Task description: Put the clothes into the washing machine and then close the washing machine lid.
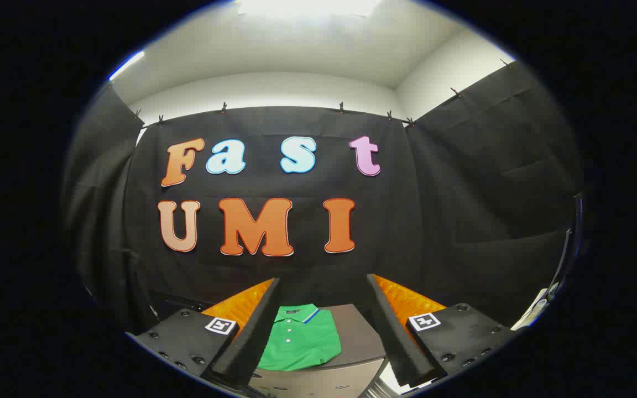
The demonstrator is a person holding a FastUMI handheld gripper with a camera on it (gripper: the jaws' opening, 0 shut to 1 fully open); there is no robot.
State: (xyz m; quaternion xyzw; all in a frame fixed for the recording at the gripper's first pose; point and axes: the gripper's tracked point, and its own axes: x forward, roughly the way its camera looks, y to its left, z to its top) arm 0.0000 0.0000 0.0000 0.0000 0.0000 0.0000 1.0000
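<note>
Clearly the tongs (324, 331) stand wide and empty above the folded green polo shirt (299, 340), which lies on the grey table (360, 331) between and just beyond them, so a good grab means dropping low to pinch several layers.

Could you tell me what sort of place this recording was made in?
Probably a staged recording booth: black cloth walls clipped up, a folded green polo shirt on a grey surface, the open hand-held gripper above it.
</note>
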